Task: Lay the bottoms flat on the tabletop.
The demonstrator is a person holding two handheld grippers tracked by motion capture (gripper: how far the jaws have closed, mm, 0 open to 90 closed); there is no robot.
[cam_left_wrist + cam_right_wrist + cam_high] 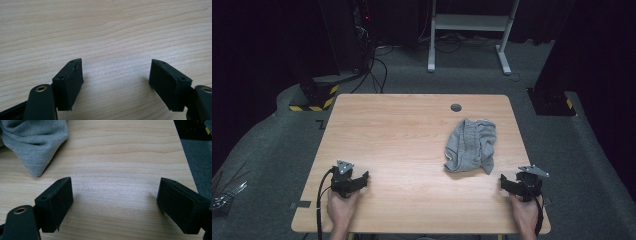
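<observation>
centrally right on a smooth pale wood-grain table [402, 150], one soft, crumpled grey knit garment [471, 146] is seen, its long axis running from the near edge to the far edge. two black blocky grippers are held: left gripper [354, 181] and right gripper [515, 184], both spread wide, nothing gripped.

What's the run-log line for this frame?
left gripper: open, empty | right gripper: open, empty | grey garment: crumpled, untouched, nearer right gripper | table
</observation>
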